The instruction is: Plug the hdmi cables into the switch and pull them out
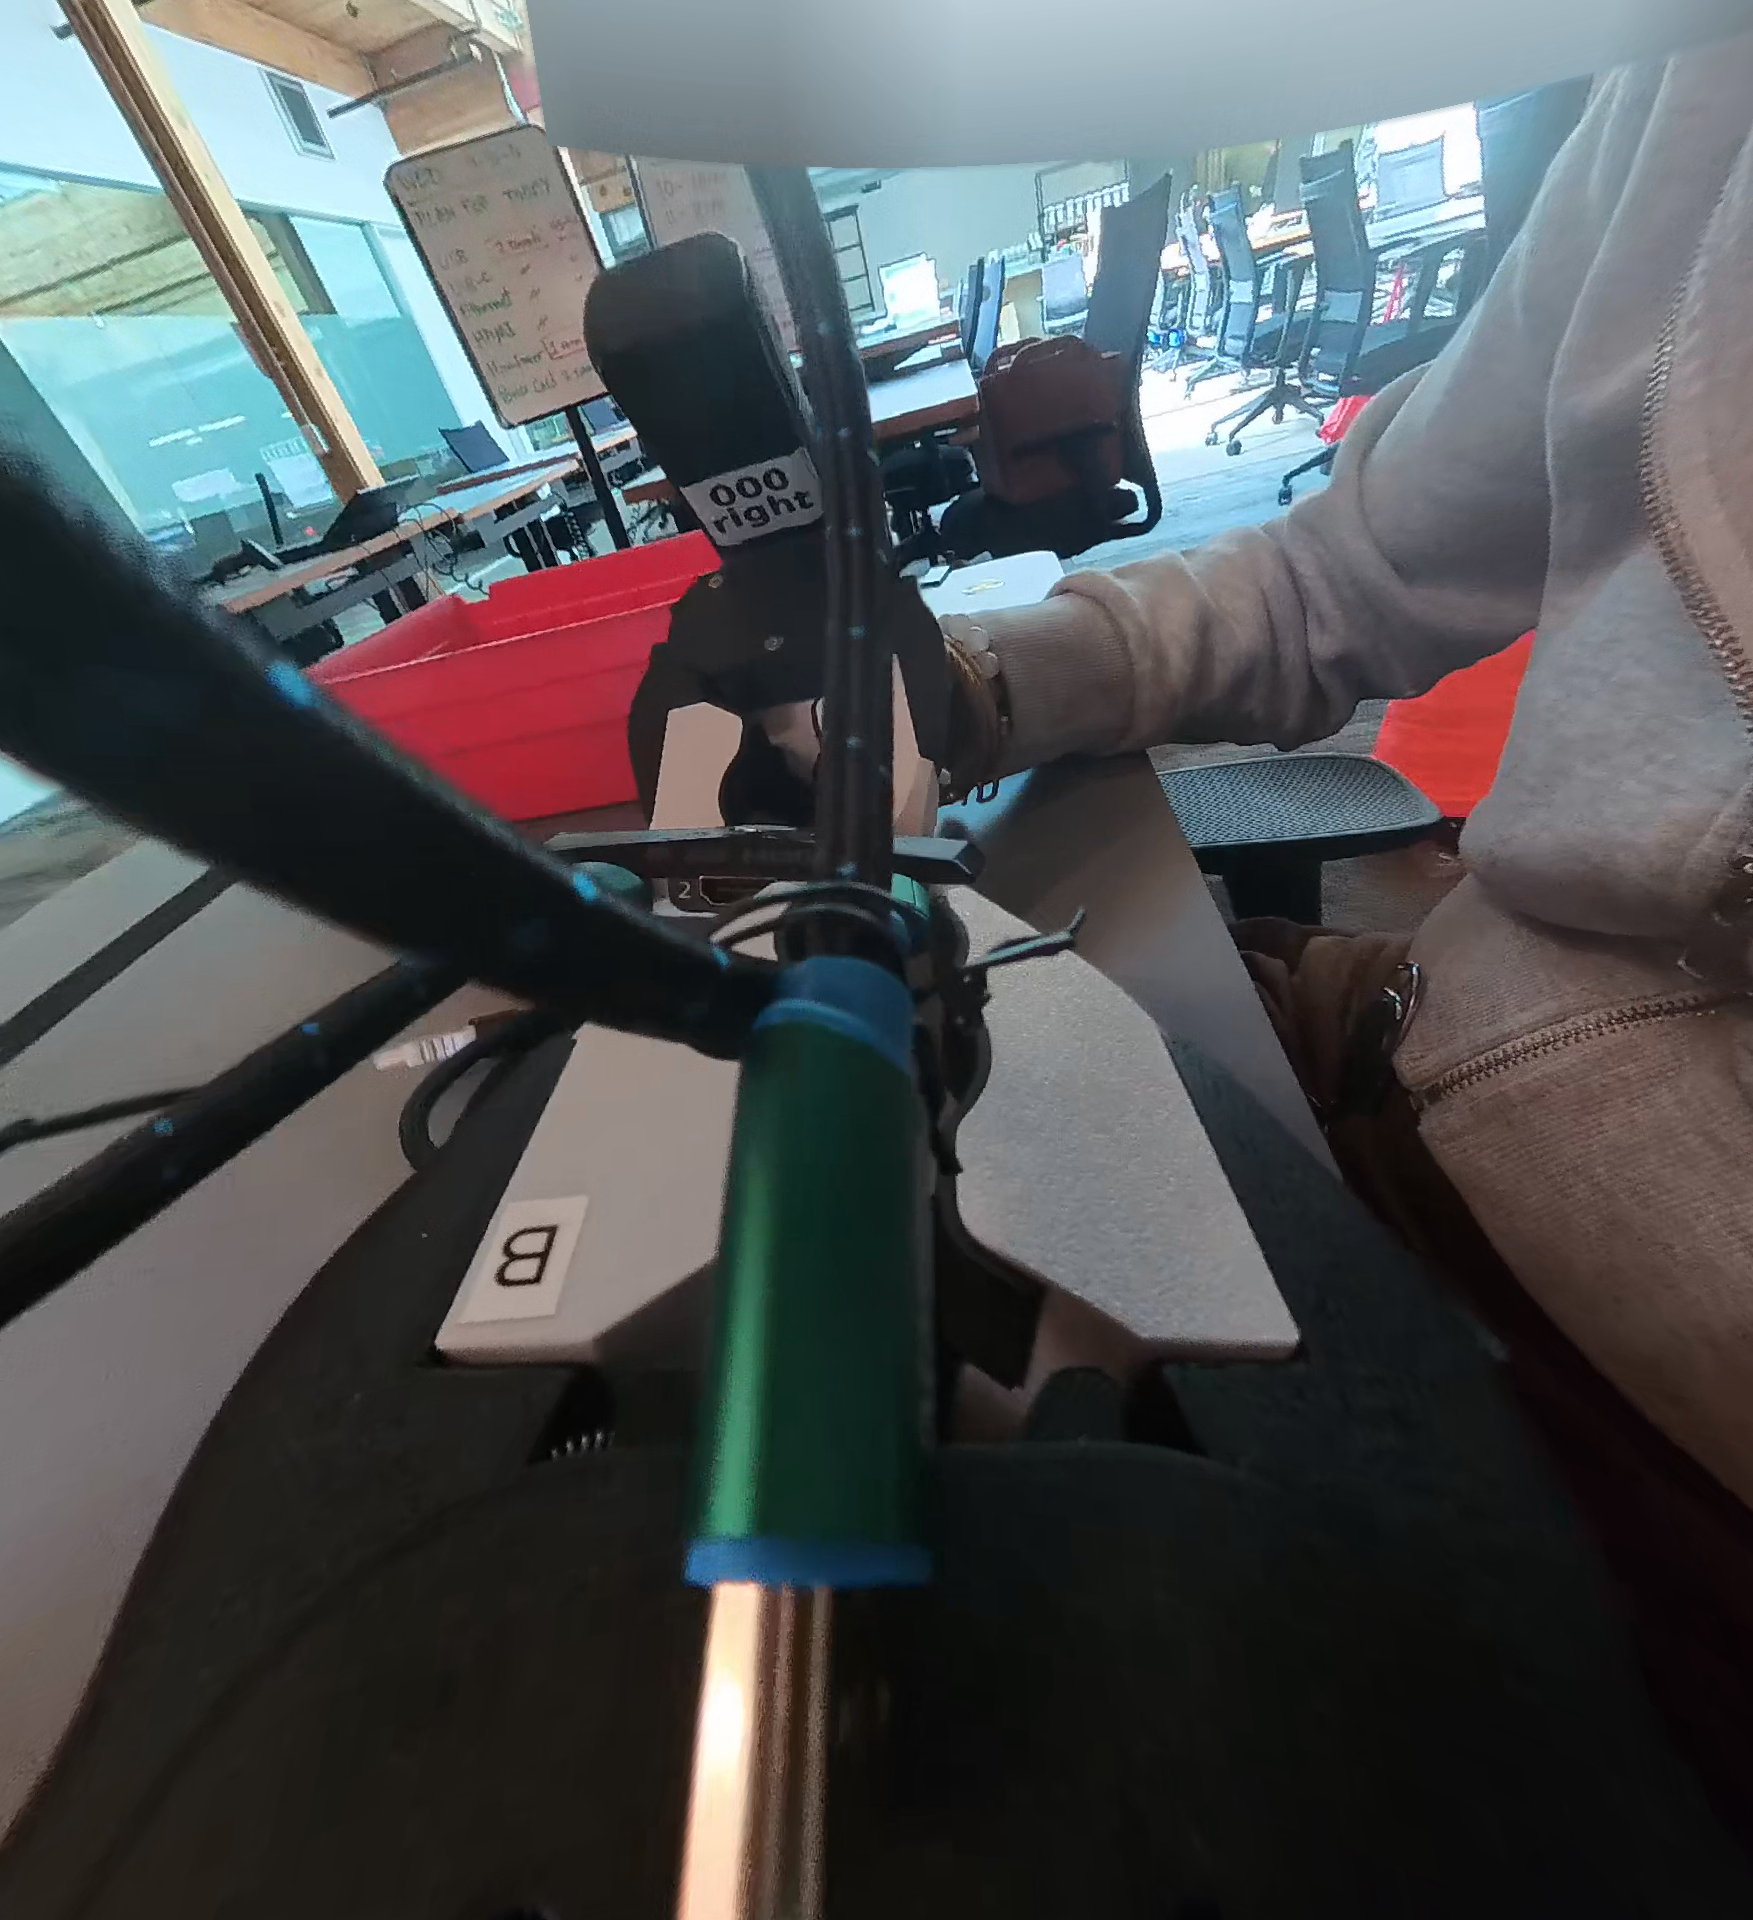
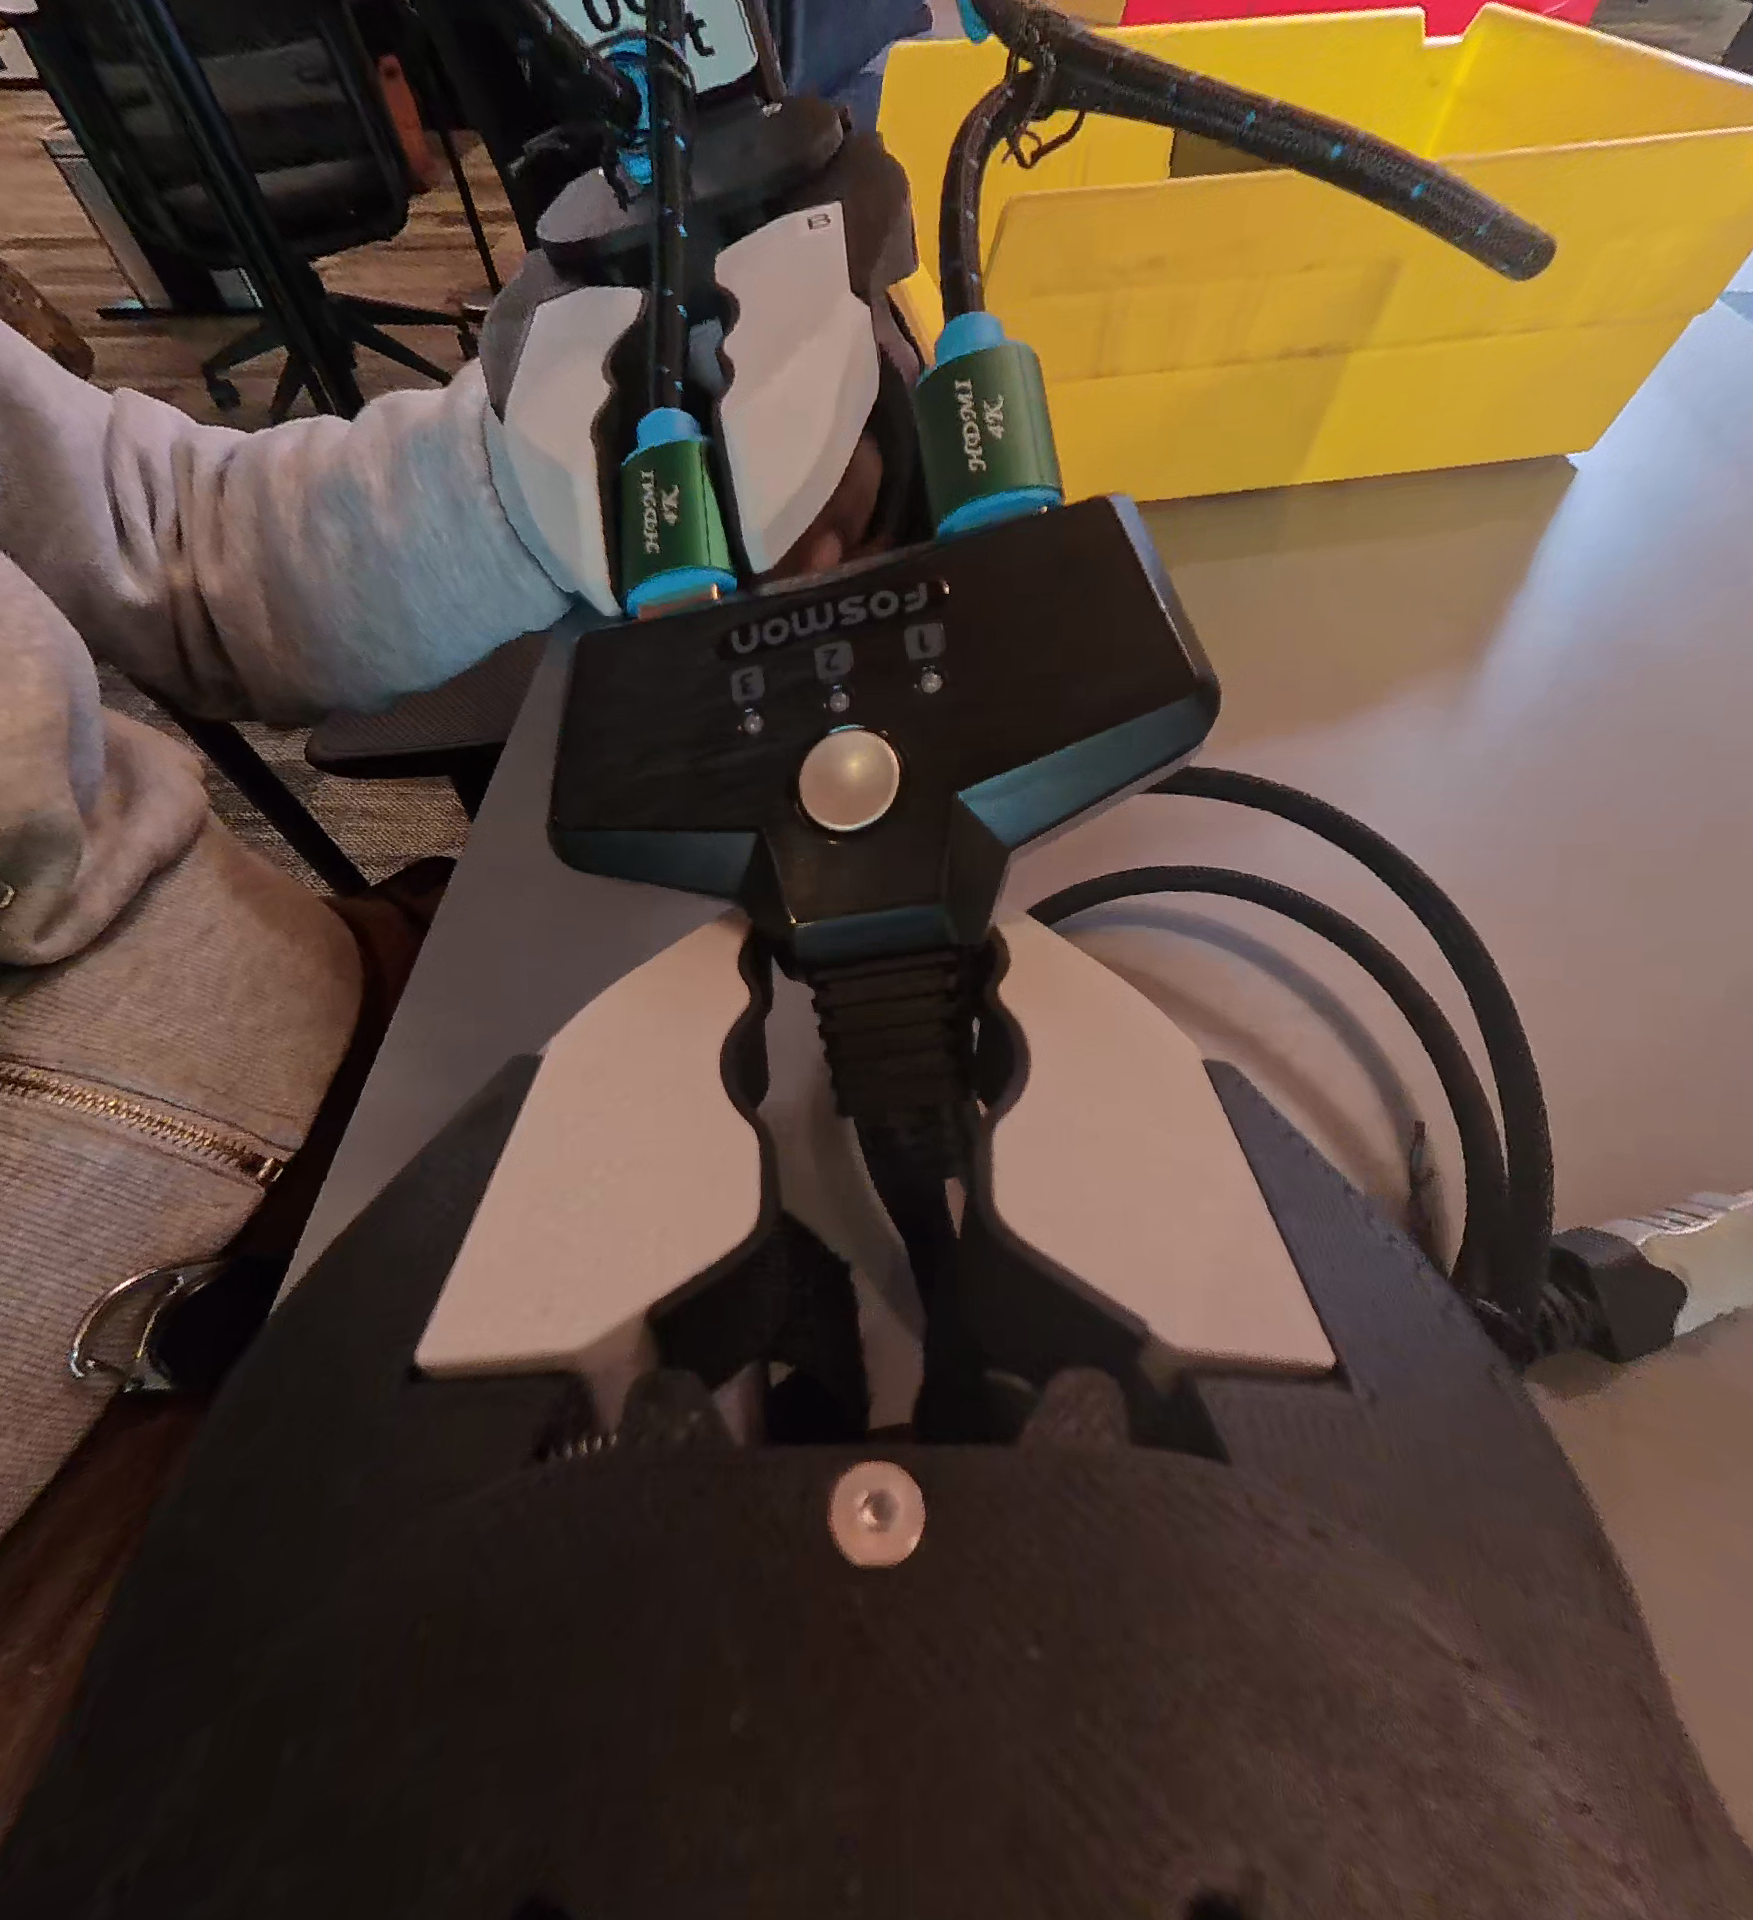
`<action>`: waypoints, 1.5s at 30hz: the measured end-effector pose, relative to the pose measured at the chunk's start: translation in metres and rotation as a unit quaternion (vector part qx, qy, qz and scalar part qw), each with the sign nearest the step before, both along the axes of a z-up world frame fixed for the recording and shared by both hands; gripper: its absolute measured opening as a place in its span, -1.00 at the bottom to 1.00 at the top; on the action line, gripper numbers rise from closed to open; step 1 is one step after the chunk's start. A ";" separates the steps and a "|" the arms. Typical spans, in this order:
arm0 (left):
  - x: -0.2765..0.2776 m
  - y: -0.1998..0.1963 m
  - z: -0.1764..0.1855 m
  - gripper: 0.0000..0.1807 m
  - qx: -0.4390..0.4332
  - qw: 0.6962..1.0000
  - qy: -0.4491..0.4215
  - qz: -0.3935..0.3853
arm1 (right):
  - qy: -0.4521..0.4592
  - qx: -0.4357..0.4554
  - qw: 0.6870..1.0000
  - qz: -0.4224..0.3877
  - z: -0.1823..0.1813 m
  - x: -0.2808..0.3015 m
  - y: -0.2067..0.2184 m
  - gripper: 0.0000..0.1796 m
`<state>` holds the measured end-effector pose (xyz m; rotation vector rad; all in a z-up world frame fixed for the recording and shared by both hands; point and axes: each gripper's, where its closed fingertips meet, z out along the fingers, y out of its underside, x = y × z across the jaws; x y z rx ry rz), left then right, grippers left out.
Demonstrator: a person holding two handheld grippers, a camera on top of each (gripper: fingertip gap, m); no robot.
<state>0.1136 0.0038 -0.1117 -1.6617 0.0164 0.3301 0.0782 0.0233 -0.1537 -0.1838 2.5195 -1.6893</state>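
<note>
At frame centre, the right gripper (image 2: 877,1039) is clamping the switch (image 2: 877,707) by its tail — the left gripper (image 2: 680,436) is grasping a green HDMI plug (image 2: 666,525) at its port.

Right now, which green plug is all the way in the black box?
The green plug beside the yellow bin. The other green plug, between the left gripper's fingers, shows bare metal.

Your switch (image 2: 877,707) sits dead center on the table (image 2: 1474,727). One plug (image 2: 991,442) goes into it at 1 o'clock, another plug (image 2: 666,520) touches it at 11. Bin (image 2: 1371,343) behind, loose cable (image 2: 1454,1039) at 3.
</note>
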 end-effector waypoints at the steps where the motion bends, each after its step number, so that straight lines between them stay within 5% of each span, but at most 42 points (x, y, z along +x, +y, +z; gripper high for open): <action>1: 0.000 0.001 -0.002 -0.76 -0.006 1.000 -0.005 -0.003 | 0.002 0.006 1.000 -0.001 -0.002 0.000 0.000 -0.60; 12: -0.002 0.004 -0.009 -0.75 -0.037 0.999 0.005 0.006 | 0.004 0.018 1.000 -0.008 -0.009 -0.002 0.001 -0.60; 16: -0.010 -0.012 0.031 -0.69 0.084 0.994 0.047 0.053 | 0.048 -0.044 0.997 -0.035 0.024 -0.010 -0.009 -0.60; 21: -0.014 -0.061 0.080 -0.59 0.260 0.950 0.106 0.140 | 0.070 -0.141 0.983 -0.095 0.087 -0.031 -0.005 -0.61; 27: -0.021 -0.054 0.070 -0.59 0.226 0.954 0.111 0.161 | 0.081 -0.253 0.947 -0.178 0.208 -0.071 0.036 -0.60; 35: -0.028 -0.053 0.066 -0.62 0.202 0.953 0.123 0.188 | 0.180 -0.346 0.865 -0.314 0.344 -0.130 0.155 -0.61; 39: -0.029 -0.053 0.065 -0.63 0.201 0.954 0.120 0.189 | 0.228 -0.331 0.814 -0.420 0.344 -0.164 0.228 -0.61; 45: -0.032 -0.052 0.062 -0.64 0.193 0.955 0.118 0.193 | 0.191 -0.311 0.775 -0.515 0.260 -0.203 0.305 -0.61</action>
